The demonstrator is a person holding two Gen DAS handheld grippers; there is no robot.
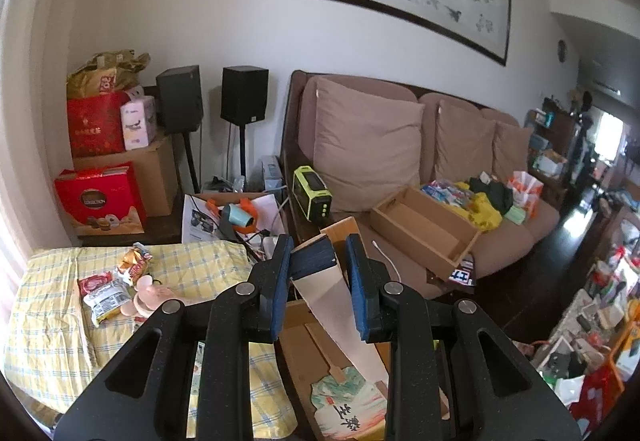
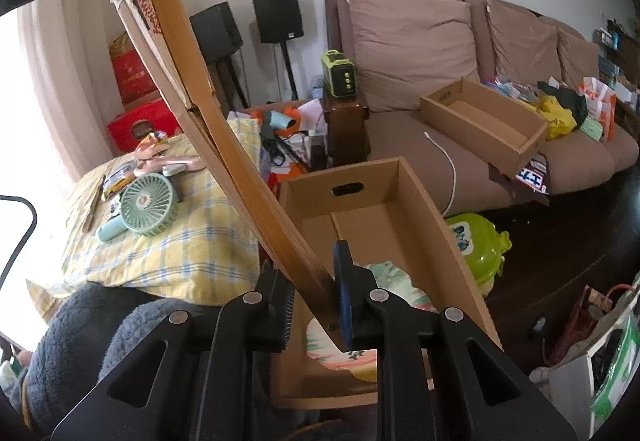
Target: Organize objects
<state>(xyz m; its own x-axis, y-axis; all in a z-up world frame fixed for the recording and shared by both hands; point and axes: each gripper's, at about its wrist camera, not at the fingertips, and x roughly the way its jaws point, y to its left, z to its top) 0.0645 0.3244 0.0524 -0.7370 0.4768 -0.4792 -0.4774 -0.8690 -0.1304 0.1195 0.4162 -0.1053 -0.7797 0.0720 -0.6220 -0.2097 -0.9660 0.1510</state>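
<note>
Flattened cardboard panel [image 2: 224, 145], clamped by both the left gripper [image 1: 318, 273] and right gripper [image 2: 316, 293], hangs over the open box [image 2: 436, 233]; snacks [image 1: 108, 293] on the cushion's [image 1: 48, 341] near corner remain unsorted.

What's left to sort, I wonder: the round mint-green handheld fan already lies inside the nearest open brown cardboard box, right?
No. The round mint-green handheld fan lies on the yellow checked cloth, outside the nearest open brown cardboard box; the right wrist view shows it.
</note>
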